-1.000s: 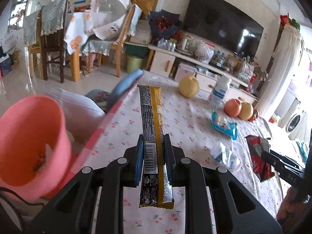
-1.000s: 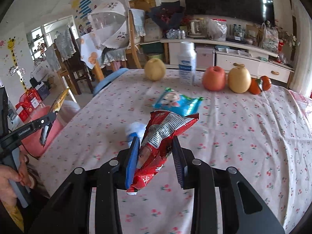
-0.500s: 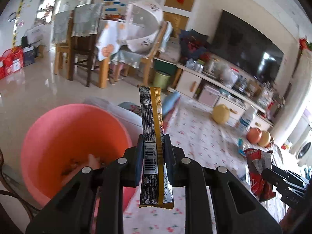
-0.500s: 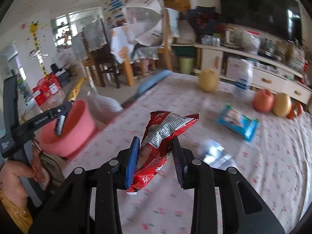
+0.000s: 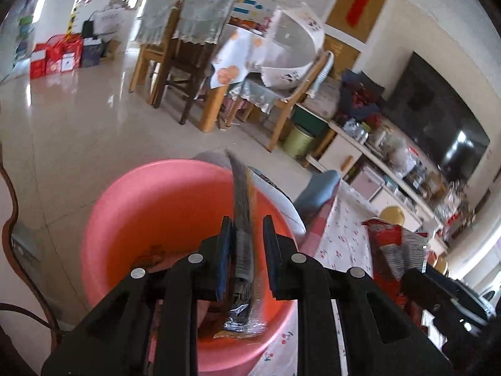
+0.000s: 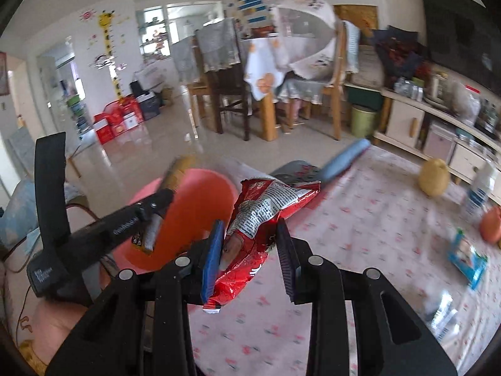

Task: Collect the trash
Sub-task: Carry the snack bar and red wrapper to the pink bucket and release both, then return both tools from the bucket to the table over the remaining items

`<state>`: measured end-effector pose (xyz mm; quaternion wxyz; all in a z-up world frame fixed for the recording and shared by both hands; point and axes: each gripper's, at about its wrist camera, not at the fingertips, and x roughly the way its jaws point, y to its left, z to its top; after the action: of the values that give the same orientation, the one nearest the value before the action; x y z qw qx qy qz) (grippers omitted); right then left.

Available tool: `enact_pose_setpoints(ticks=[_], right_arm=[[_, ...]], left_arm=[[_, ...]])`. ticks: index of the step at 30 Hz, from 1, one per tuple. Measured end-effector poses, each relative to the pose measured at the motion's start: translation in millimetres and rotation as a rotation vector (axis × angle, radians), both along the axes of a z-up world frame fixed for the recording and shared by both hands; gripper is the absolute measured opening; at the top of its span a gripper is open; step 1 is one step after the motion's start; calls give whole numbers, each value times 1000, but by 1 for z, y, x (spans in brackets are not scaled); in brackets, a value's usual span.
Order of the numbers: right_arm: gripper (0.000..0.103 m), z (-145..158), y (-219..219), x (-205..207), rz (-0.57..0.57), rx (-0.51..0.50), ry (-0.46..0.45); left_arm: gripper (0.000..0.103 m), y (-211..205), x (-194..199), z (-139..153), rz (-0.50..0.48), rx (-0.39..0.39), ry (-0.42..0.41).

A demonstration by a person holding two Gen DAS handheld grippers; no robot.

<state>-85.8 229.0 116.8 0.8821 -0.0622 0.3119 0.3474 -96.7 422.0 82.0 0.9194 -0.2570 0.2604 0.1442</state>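
Observation:
My left gripper (image 5: 245,244) hangs over the pink bin (image 5: 131,219). Its jaws have parted and the long gold-and-black wrapper (image 5: 243,238) is blurred between them, slipping down into the bin. In the right wrist view the left gripper (image 6: 156,200) shows over the same pink bin (image 6: 200,194) with the wrapper (image 6: 156,222) hanging from it. My right gripper (image 6: 249,241) is shut on a crumpled red snack bag (image 6: 266,206) and holds it above the table's left edge, just right of the bin. The red bag also shows in the left wrist view (image 5: 394,247).
The flowered tablecloth (image 6: 360,225) carries a blue snack packet (image 6: 466,257), a clear wrapper (image 6: 444,310), a yellow pear (image 6: 433,177), a white bottle (image 6: 479,191) and an orange fruit (image 6: 491,224). A blue chair back (image 6: 344,158) stands at the table's far edge. Dining chairs stand behind.
My left gripper swung left from over the table to over the pink bin and its jaws opened, letting the wrapper slip. My right gripper followed leftward with the red bag.

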Motion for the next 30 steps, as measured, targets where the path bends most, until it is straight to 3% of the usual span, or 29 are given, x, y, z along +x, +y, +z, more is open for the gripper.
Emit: enact_pose_setpoints(ticks=[7,12,17,19,22,25,30], right_arm=[[35,-9,53,4,71,-17,7],[36,-21,72,5,100,-21,24],[45,-33,76,10,89,-12,63],[68,-35,69,14,47,-2,65],[87,-35,52,16,-4,21,65],[90,-35,38,18,-48,6,51],[91,-40,14,16,-97,-31,43]], left_arm=[[22,31,-4,-12,75,-82,13],[24,42,-7,-14,129,-97,10],[44,44,-5,-11,157,-65,22],[54,45,-6,-12,171,-68,24],[72,46,-7,-12,197,-59,28],[82,41,-5,-11,189,-44,35],[87,27,2,-9,159,-8,53]])
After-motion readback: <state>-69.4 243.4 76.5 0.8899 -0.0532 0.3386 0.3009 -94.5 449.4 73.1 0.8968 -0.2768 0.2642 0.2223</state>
